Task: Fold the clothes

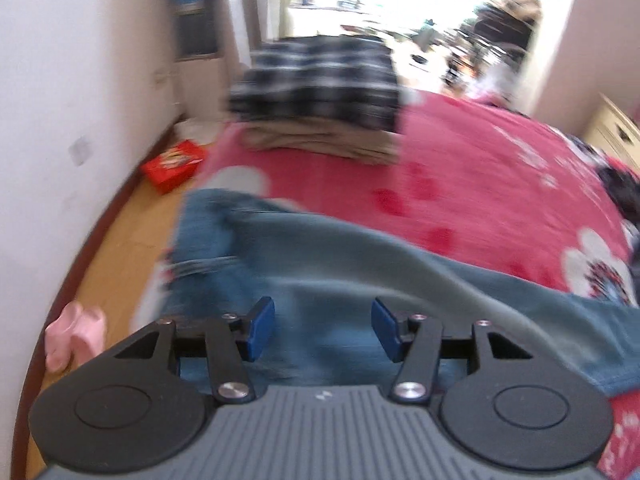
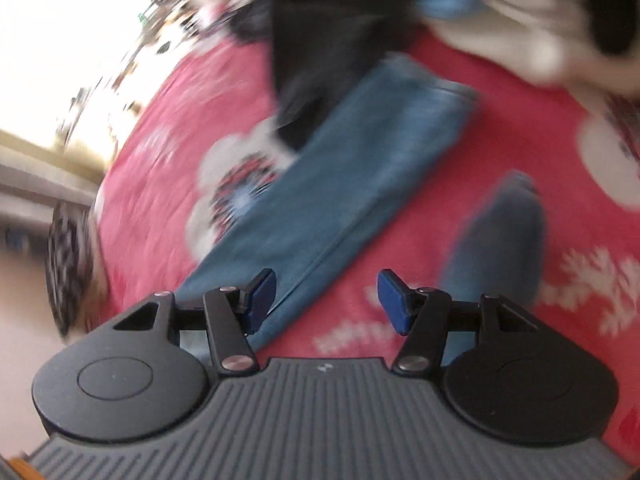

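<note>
Blue jeans (image 1: 320, 264) lie on a red flowered bedspread (image 1: 480, 168), near its left edge. My left gripper (image 1: 323, 330) hangs over them, open, with nothing between its blue pads. In the right wrist view one long jeans leg (image 2: 340, 184) runs diagonally across the bed, and a second leg (image 2: 500, 240) lies to its right. My right gripper (image 2: 327, 300) hovers above the red cover between the two legs, open and empty. Both views are blurred.
A folded stack, a checked garment (image 1: 320, 84) on a beige one (image 1: 320, 140), sits at the bed's far end. A black garment (image 2: 320, 40) and a pale one (image 2: 520, 32) lie beyond the jeans. A red box (image 1: 174, 164) and something pink (image 1: 74, 336) lie on the wooden floor beside the white wall.
</note>
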